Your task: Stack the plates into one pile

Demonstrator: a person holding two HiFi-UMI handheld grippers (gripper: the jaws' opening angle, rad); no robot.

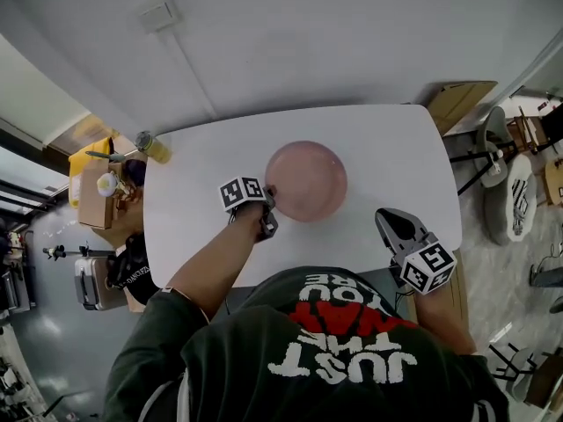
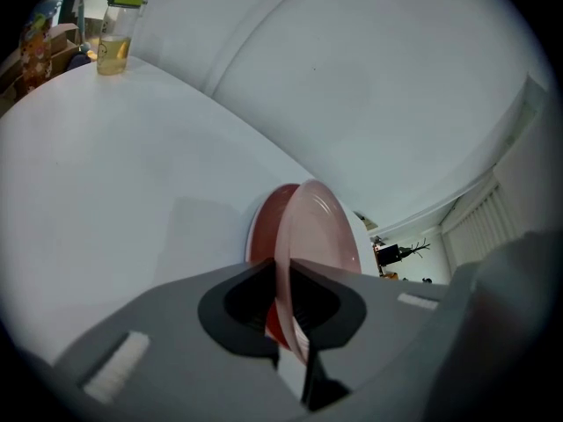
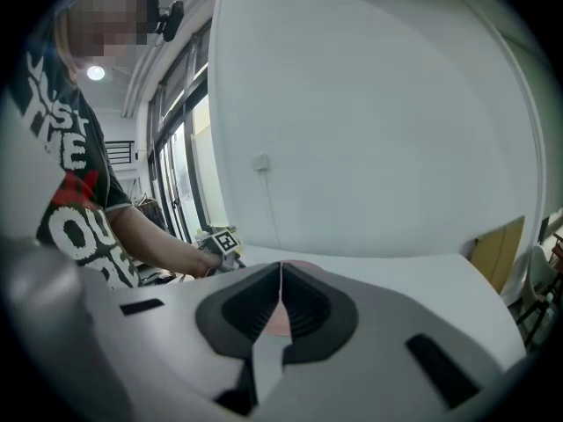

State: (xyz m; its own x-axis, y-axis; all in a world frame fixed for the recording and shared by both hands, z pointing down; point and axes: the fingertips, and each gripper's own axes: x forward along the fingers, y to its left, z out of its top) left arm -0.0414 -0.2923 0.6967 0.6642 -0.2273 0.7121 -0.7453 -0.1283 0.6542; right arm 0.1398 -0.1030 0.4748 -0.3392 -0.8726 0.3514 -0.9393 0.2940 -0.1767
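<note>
A pink plate (image 1: 306, 180) sits in the middle of the white table (image 1: 396, 139). In the left gripper view the pink plate (image 2: 324, 222) lies over a darker red plate (image 2: 262, 227), with its near rim slightly raised. My left gripper (image 1: 268, 193) is at the plate's left rim, its jaws (image 2: 283, 269) shut on that thin rim. My right gripper (image 1: 384, 215) hovers at the table's near right edge, shut with nothing between its jaws (image 3: 281, 275). It points toward the pink plate (image 3: 303, 264).
A bottle of yellowish liquid (image 1: 154, 146) stands at the table's far left corner, also seen from the left gripper (image 2: 117, 29). A cardboard box with clutter (image 1: 92, 187) stands left of the table. Chairs (image 1: 506, 192) and cardboard (image 1: 457, 99) are on the right.
</note>
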